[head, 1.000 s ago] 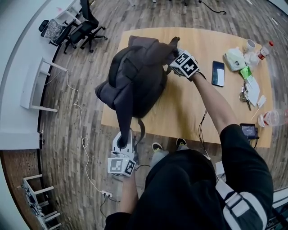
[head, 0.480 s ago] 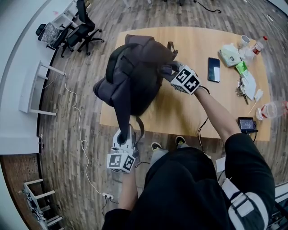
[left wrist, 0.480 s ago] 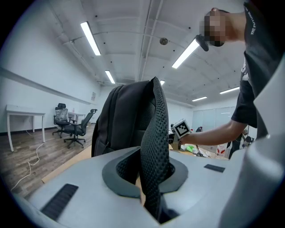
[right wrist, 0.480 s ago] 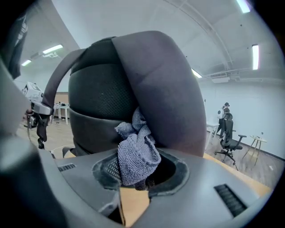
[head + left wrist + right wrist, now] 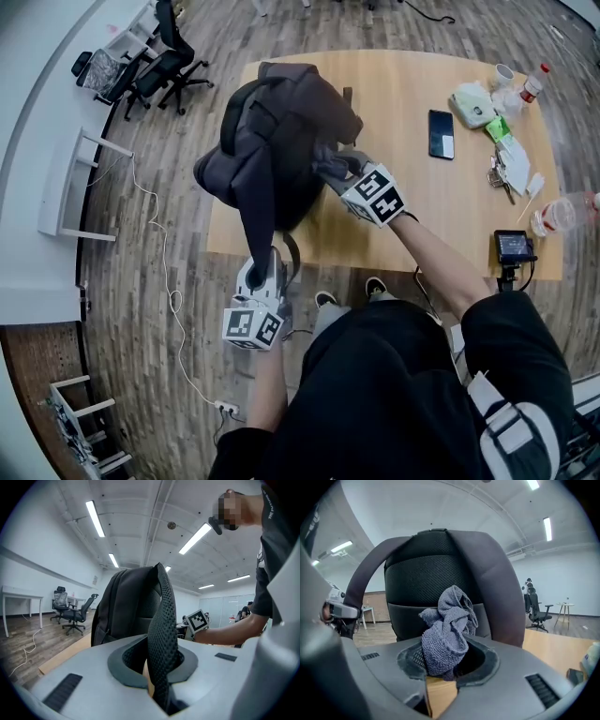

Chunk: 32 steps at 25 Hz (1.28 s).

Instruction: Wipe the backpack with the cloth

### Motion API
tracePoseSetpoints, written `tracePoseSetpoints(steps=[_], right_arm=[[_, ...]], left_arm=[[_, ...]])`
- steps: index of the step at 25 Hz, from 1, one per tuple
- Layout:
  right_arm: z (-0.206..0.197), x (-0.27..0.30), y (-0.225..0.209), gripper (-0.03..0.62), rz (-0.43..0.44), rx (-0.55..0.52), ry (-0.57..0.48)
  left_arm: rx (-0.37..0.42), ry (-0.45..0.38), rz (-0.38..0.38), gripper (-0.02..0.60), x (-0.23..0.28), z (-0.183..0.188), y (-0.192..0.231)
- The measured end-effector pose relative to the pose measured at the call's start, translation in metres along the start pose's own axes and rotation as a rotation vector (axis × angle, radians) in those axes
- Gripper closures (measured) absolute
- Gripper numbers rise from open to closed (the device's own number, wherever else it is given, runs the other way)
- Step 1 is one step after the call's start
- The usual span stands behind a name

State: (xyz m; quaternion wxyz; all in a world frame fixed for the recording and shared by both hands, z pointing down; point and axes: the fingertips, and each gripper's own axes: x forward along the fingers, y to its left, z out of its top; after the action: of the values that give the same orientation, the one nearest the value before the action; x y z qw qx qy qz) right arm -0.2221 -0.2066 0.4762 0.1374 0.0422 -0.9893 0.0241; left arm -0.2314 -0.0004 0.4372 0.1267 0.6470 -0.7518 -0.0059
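Well off to the right of the right gripper (image 5: 349, 174), a dark phone (image 5: 441, 133) lies flat on the wooden table (image 5: 422, 220). Keys (image 5: 494, 173), a cup (image 5: 503, 73) and a bottle (image 5: 532, 84) are crowded toward the far right corner, and a small device with a screen (image 5: 513, 247) sits at the near edge. To the left of the left gripper (image 5: 255, 279) a white cable (image 5: 161, 246) trails over the plank floor, and office chairs (image 5: 161, 64) stand far beyond it. The backpack (image 5: 272, 141) stands upright at the table's left end, directly ahead of both grippers and filling the right gripper view. Its mesh shoulder strap (image 5: 164, 634) hangs down past the table edge to the left gripper, whose jaws are nearly together and pinch the strap between them. The right gripper is closed on a bunched grey cloth (image 5: 446, 632), which sticks out ahead of the jaws against the backpack's side panel just beside one padded strap.
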Motion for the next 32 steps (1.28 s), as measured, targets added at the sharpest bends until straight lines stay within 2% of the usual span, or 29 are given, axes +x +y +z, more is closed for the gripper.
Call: tracePoseSetpoints(steps=[2,6,13,19,23,27,29,32], right_arm=[[-0.001,-0.002,0.019,0.468,0.014,0.019,-0.008],[-0.003,0.002,0.078,0.468,0.124,0.003,0.022],[-0.002,0.032,0.149,0.468,0.222,0.046,0.079],[0.01,0.063,0.184,0.468,0.236,0.228,0.018],[0.013,0.067,0.191,0.468,0.244,0.237,0.004],[0.009,0.05,0.173,0.468,0.247,0.208,-0.014],[0.009,0.038,0.157,0.468,0.227,0.207,-0.026],[0.006,0.019,0.119,0.468,0.151,0.196,-0.033]], left_arm=[[0.001,0.002,-0.017,0.535,-0.001,0.0,-0.002],[0.003,0.002,-0.046,0.537,-0.003,0.001,-0.005],[-0.022,-0.005,-0.054,0.535,-0.011,0.001,-0.004],[0.001,-0.004,-0.035,0.535,-0.025,0.007,0.001],[0.011,-0.008,-0.017,0.535,-0.033,0.008,0.009],[0.015,-0.008,-0.007,0.535,-0.034,0.007,0.012],[0.017,-0.009,-0.006,0.535,-0.033,0.008,0.013],[0.018,-0.009,-0.005,0.535,-0.033,0.008,0.015]])
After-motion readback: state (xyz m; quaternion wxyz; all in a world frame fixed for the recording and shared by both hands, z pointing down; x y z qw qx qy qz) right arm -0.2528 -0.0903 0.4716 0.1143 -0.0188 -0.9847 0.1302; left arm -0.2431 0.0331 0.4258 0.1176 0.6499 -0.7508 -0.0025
